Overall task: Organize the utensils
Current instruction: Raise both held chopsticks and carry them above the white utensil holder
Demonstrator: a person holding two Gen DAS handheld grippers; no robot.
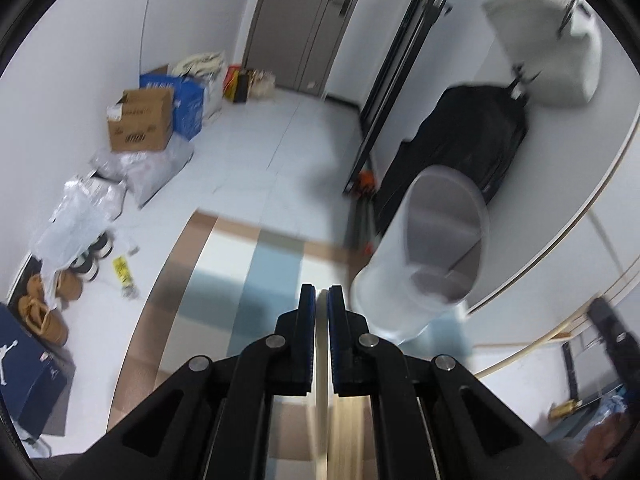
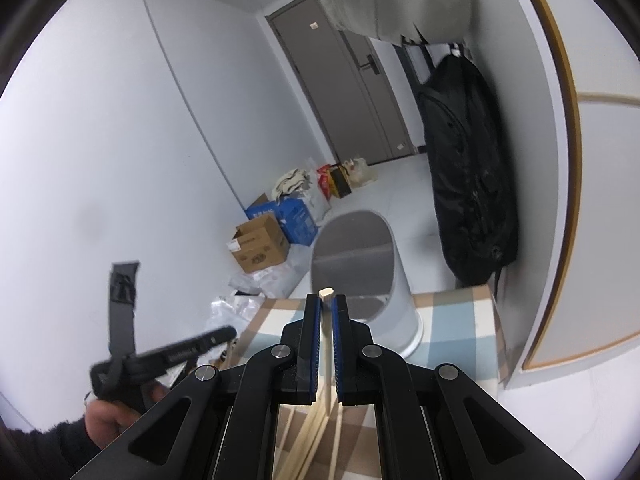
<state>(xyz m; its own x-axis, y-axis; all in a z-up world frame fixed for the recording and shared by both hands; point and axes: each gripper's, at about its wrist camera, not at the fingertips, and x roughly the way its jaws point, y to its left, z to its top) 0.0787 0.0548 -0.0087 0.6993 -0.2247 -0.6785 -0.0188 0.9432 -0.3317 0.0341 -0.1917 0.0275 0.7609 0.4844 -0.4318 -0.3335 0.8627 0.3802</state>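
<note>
My right gripper (image 2: 326, 300) is shut on a pale wooden chopstick (image 2: 325, 293) whose square end pokes out above the pads, just in front of the white utensil holder (image 2: 394, 280) lying tilted on the checked tablecloth (image 2: 456, 320). Several more chopsticks (image 2: 308, 440) lie on the cloth below the gripper. My left gripper (image 1: 321, 292) is shut on a chopstick (image 1: 321, 400) that runs down between its pads. The holder (image 1: 392, 280) appears blurred to its right, open mouth facing me. The left gripper also shows at the lower left of the right wrist view (image 2: 224, 334).
The table edge (image 1: 160, 280) drops to a white floor. Cardboard boxes (image 1: 140, 120), plastic bags (image 1: 80, 216) and shoes (image 1: 44, 312) sit along the wall. A black bag (image 2: 468, 184) hangs on the right wall beside the table. A grey door (image 2: 352, 92) stands behind.
</note>
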